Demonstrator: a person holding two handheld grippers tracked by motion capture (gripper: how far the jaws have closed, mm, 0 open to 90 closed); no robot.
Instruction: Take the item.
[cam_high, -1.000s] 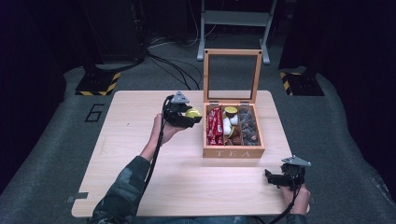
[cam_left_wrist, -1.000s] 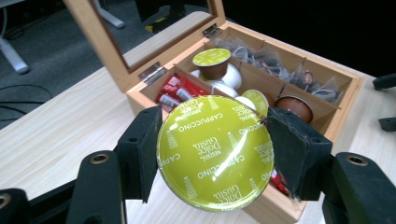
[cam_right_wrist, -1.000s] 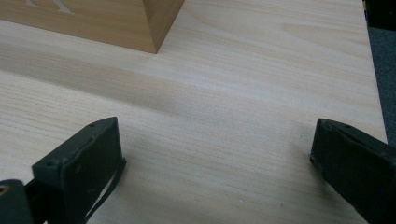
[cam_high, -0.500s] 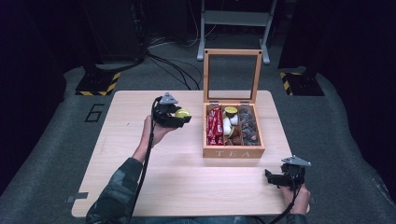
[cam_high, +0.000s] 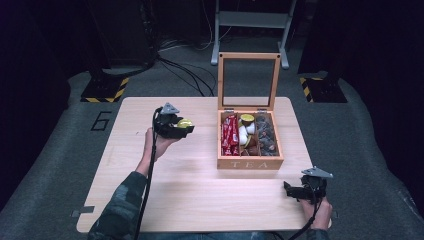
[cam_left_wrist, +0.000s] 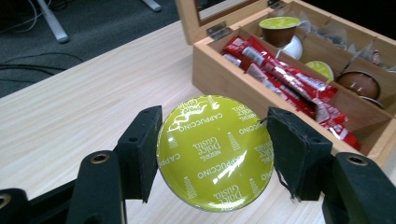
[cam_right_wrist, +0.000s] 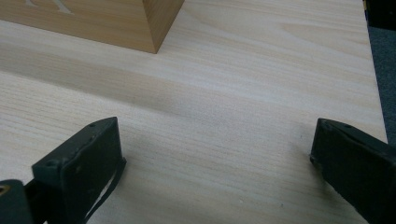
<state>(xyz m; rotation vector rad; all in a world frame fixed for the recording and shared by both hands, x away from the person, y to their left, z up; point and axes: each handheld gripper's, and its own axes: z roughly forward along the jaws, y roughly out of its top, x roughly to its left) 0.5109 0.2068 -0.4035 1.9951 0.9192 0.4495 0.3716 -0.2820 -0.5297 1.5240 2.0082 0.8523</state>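
Observation:
My left gripper (cam_high: 181, 126) (cam_left_wrist: 215, 158) is shut on a yellow-green cappuccino capsule (cam_left_wrist: 215, 157) (cam_high: 184, 122), held above the table left of the wooden tea box (cam_high: 250, 163) (cam_left_wrist: 219, 79). The box stands open with its glass lid (cam_high: 248, 80) upright. Inside lie red sachets (cam_high: 229, 134) (cam_left_wrist: 285, 74), more capsules (cam_high: 246, 119) (cam_left_wrist: 279, 24) and dark tea bags (cam_high: 266, 133). My right gripper (cam_high: 290, 189) (cam_right_wrist: 215, 158) rests low at the table's front right corner, open, with bare wood between its jaws. The box's near corner (cam_right_wrist: 154, 23) shows ahead of it.
The light wooden table (cam_high: 200, 200) sits on grey carpet marked with a "6" (cam_high: 101, 120). Black cables (cam_high: 180, 65), a metal stand's legs (cam_high: 250, 22) and yellow-black striped bases (cam_high: 102, 90) lie beyond the far edge. The table's right edge (cam_right_wrist: 373, 84) is close to my right gripper.
My left gripper has carried the capsule leftward, away from the tea box, and a little toward the person. The right gripper has stayed put.

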